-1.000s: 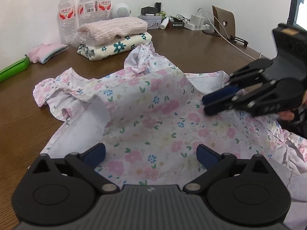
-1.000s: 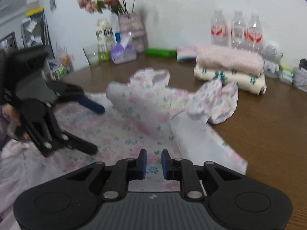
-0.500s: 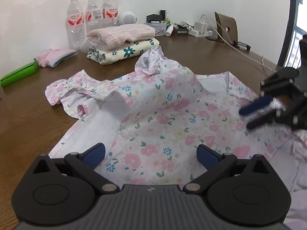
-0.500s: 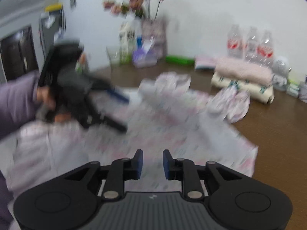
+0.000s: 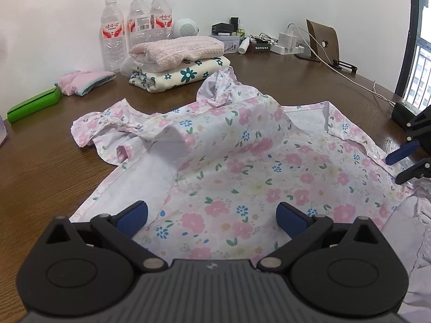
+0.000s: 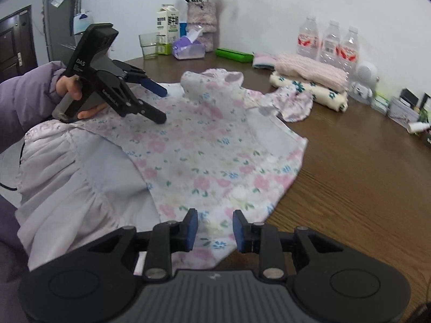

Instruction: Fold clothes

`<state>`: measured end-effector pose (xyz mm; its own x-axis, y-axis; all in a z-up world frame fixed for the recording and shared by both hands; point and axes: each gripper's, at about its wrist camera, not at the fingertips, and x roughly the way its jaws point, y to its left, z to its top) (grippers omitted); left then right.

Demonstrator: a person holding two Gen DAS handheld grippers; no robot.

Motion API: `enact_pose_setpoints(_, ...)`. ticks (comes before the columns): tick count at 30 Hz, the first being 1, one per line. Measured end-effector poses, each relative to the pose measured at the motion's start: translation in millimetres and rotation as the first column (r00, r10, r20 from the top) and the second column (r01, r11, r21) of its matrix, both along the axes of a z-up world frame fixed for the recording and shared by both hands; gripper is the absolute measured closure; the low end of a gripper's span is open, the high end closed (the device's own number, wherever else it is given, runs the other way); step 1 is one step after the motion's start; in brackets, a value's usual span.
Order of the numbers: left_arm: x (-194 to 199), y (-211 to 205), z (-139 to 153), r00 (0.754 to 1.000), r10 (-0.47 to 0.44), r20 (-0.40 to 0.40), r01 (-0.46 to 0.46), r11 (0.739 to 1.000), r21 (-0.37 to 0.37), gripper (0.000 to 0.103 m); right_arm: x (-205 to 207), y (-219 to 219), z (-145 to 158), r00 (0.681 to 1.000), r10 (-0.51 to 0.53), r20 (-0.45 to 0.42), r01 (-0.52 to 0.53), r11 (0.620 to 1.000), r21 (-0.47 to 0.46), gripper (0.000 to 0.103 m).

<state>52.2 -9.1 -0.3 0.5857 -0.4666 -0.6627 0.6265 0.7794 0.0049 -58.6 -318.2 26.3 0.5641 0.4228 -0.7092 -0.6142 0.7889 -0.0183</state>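
Note:
A white dress with pink and blue flowers [image 5: 242,167] lies spread on the brown table [image 5: 40,167], one panel folded over its middle and a ruffled sleeve [image 5: 102,126] at the far left. My left gripper [image 5: 211,215] hovers over the near hem, open wide and holding nothing. In the right wrist view the left gripper [image 6: 161,105] is held by a hand in a purple sleeve above the dress [image 6: 215,161]. My right gripper [image 6: 214,227] sits low at the dress's near edge, its jaws partly open with cloth below them. From the left wrist view, the right gripper [image 5: 401,165] is at the dress's right edge.
Two folded garments [image 5: 177,62] are stacked at the back by three water bottles [image 5: 137,24]. A green box [image 5: 35,103], a small pink bundle [image 5: 86,80], chargers and a cable [image 5: 350,78] lie along the back. A vase, carton and tissue pack [image 6: 188,48] stand far left.
My right gripper has drawn back from the dress's middle to its right edge and its jaws have widened. The left gripper has stayed open and pulled back slightly.

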Motion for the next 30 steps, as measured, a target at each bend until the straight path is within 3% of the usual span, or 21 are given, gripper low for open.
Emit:
enact_pose_setpoints(3, 0, 2, 0, 1.000, 0.010, -0.002, -0.010, 1.000, -0.004, 0.000, 8, 7, 9, 0.999, 0.011, 0.048, -0.012, 1.000, 0.027, 0.076)
enact_pose_setpoints(8, -1, 4, 0, 1.000, 0.030, -0.002, -0.030, 1.000, -0.002, 0.000, 43, 28, -6, 0.999, 0.035, 0.031, -0.035, 0.999, 0.015, 0.076)
enact_pose_setpoints(12, 2, 13, 6, 0.999, 0.028, -0.036, -0.030, 0.998, -0.058, 0.000, 72, 39, -10, 0.999, 0.042, 0.005, -0.042, 0.998, 0.050, 0.077)
enact_pose_setpoints(15, 10, 25, 20, 0.996, 0.063, -0.059, -0.068, 0.994, -0.086, 0.000, 84, 49, -2, 0.997, 0.077, 0.017, -0.077, 0.997, -0.010, 0.089)
enact_pose_setpoints(18, 21, 44, 41, 0.987, 0.089, -0.134, -0.110, 0.982, -0.154, 0.000, 100, 43, 23, 0.998, 0.019, 0.061, -0.024, 0.996, 0.082, 0.086)
enact_pose_setpoints(20, 31, 48, 52, 0.982, 0.086, -0.167, -0.122, 0.969, -0.215, 0.000, 121, 39, 33, 1.000, -0.021, 0.017, 0.017, 0.983, 0.183, 0.074)
enact_pose_setpoints(21, 37, 48, 55, 0.979, 0.081, -0.189, -0.128, 0.959, -0.252, 0.000, 132, 41, 34, 1.000, -0.022, -0.010, 0.023, 0.978, 0.209, 0.073)
enact_pose_setpoints(24, 54, 38, 49, 0.961, 0.040, -0.275, -0.134, 0.934, -0.331, 0.002, 160, 57, 24, 0.998, -0.012, -0.054, 0.021, 0.984, 0.177, 0.075)
enact_pose_setpoints(26, 62, 29, 41, 0.948, 0.025, -0.317, -0.136, 0.933, -0.332, 0.011, 169, 66, 15, 0.998, -0.007, -0.064, 0.016, 0.990, 0.140, 0.097)
enact_pose_setpoints(30, 68, 27, 30, 0.920, 0.023, -0.390, -0.171, 0.921, -0.349, 0.042, 156, 67, 9, 0.999, 0.036, -0.013, -0.034, 0.986, 0.165, 0.099)
